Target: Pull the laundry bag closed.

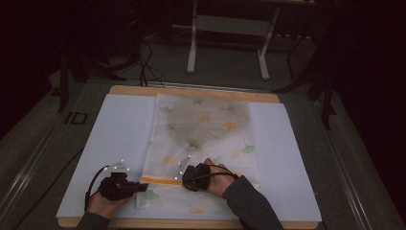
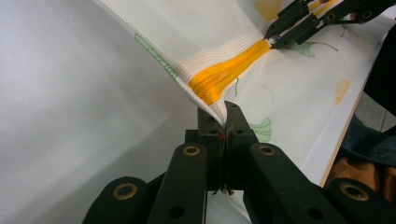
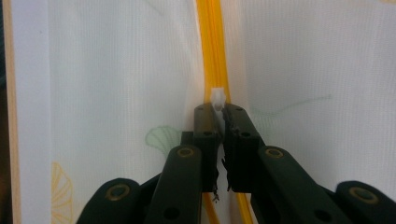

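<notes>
A white mesh bag point(image 1: 201, 129) printed with green and yellow leaves lies flat on the white board point(image 1: 119, 124). An orange zipper point(image 1: 160, 180) runs across its near end. My left gripper point(image 1: 143, 187) is shut on the bag's corner at the zipper's left end, and in the left gripper view its jaws point(image 2: 223, 116) pinch the fabric just below the orange zipper point(image 2: 229, 70). My right gripper point(image 1: 184, 179) is shut on the zipper's white slider point(image 3: 217, 97), its tips point(image 3: 220, 109) sitting on the orange zipper point(image 3: 212, 56). It also appears far off as the right gripper point(image 2: 273, 41).
The white board rests on a wooden tabletop point(image 1: 191, 91) whose edge shows at the back and front. A white metal stand point(image 1: 227, 43) and cables stand on the dark floor beyond. Bare board lies left and right of the bag.
</notes>
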Motion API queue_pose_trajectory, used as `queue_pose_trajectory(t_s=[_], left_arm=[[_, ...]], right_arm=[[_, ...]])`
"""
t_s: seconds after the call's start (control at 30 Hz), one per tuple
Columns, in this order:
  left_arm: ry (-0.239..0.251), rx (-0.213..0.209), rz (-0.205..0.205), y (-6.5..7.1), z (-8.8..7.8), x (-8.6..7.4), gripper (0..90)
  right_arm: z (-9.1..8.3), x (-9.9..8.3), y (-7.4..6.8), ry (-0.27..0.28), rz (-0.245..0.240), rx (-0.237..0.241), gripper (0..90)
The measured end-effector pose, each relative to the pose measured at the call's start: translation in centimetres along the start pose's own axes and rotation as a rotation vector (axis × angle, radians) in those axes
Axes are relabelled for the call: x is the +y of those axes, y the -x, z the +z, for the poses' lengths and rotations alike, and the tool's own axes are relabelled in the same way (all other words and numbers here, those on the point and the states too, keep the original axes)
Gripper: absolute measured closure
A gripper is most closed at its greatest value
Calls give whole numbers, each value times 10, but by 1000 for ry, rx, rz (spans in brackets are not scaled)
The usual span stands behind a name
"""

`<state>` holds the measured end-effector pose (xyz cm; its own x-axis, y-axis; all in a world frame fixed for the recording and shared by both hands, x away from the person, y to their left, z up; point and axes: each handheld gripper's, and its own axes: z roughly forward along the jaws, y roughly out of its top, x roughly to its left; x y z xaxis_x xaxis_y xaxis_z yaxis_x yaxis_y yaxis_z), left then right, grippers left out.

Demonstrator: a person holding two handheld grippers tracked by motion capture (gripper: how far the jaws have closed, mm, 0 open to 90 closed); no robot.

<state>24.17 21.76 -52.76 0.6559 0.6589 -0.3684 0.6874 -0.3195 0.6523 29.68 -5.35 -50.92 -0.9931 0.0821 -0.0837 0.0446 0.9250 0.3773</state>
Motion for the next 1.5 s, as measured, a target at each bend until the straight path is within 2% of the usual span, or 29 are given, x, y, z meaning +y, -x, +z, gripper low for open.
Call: queue_pose_trajectory(t_s=[0.8,1.5], left_arm=[[6,6,-2,-1,-2,0,887],[9,6,-2,-1,-3,0,887]], right_arm=[[-8,-15,2,-24,14,-7,848],[-15,-28,3,-20,31,-26,848]])
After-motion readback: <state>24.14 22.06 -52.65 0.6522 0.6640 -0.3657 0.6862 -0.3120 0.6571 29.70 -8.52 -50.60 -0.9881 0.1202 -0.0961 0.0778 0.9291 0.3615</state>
